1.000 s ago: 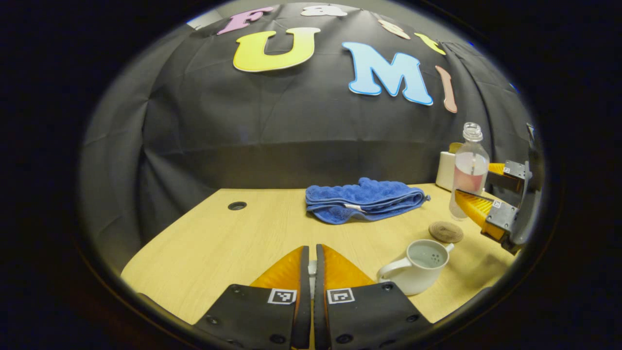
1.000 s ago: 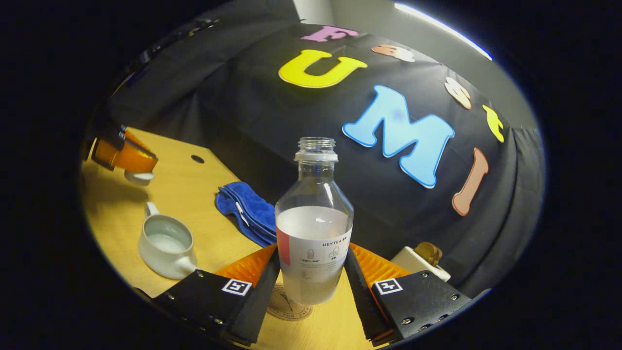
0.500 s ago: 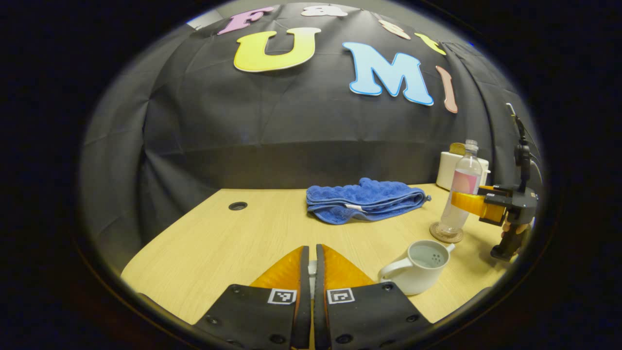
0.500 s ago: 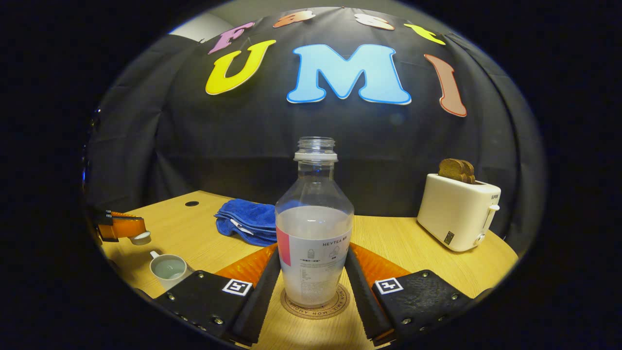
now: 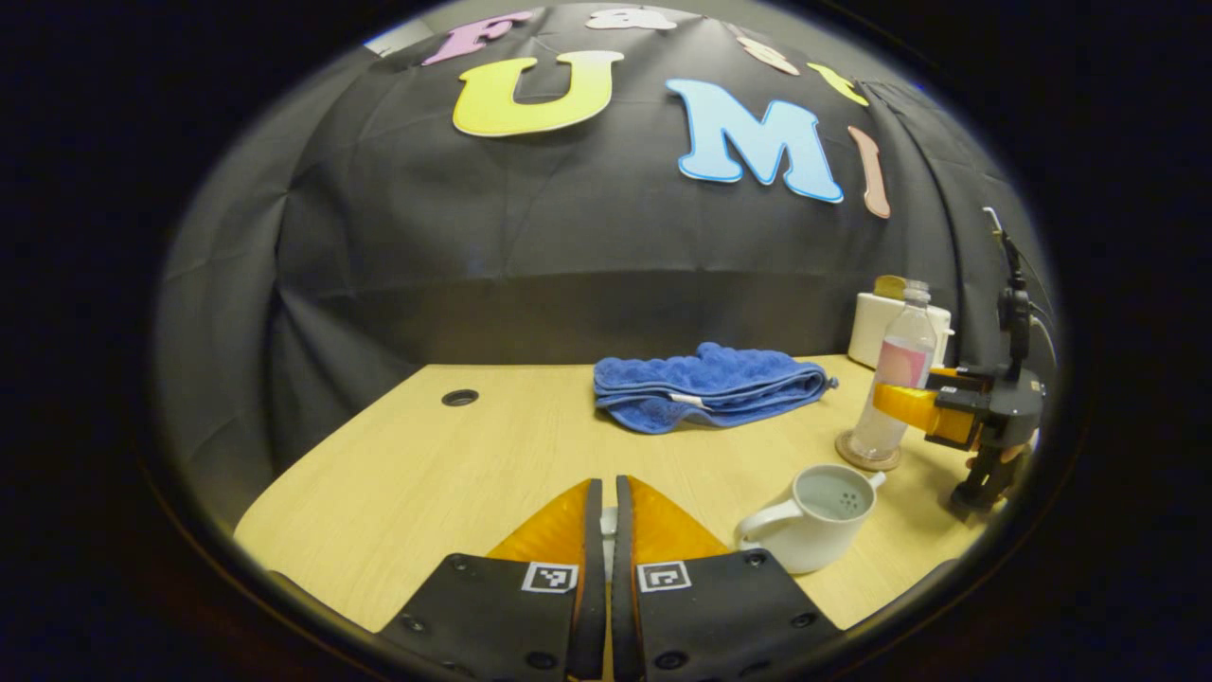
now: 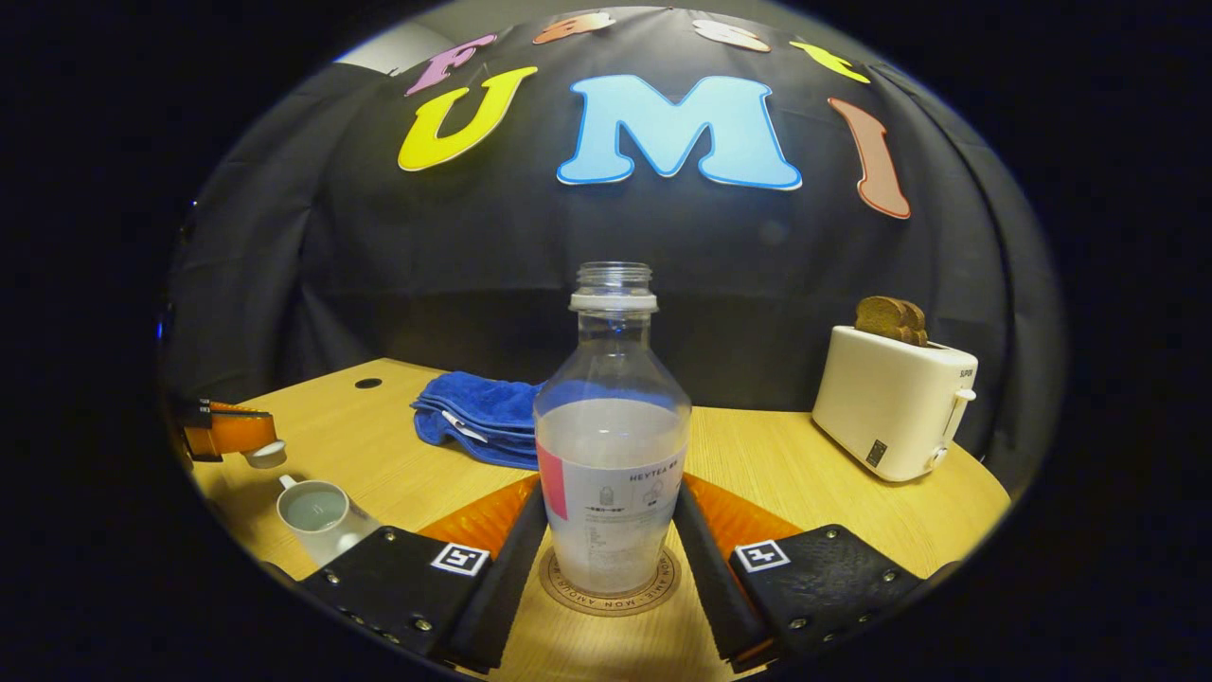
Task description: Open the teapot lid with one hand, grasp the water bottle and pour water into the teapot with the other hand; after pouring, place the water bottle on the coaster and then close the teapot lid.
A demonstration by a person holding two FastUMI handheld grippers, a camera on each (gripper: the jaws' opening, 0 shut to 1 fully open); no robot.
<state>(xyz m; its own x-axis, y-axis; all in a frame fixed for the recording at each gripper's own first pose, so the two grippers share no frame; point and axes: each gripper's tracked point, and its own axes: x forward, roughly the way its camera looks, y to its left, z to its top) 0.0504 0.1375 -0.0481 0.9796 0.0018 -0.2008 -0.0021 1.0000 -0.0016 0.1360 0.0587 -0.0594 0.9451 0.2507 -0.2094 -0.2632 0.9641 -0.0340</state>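
Fingers of the right gripper stand one on each side of the water bottle, low on its body at the label. In the right gripper view both appear to touch the bottle, though whether they press on it cannot be told. The bottle stands upright, long axis vertical, open neck pointing up with no cap on it, and it is about half full of cloudy water. Its base sits on the round cork coaster, which lies on the wooden table between the two fingers.

In the left gripper view, the left gripper has its fingers drawn close together, with a small white piece of the teapot lid pinched between them; in the right gripper view the lid shows under those fingertips, held above the table. The white teapot stands uncovered just right of the left gripper, its handle pointing toward that gripper and its spout toward the coaster, with water visible inside.

A folded blue towel lies farther back on the table. A white toaster with a slice of brown bread in its slot stands to the right of the bottle, well apart from it.
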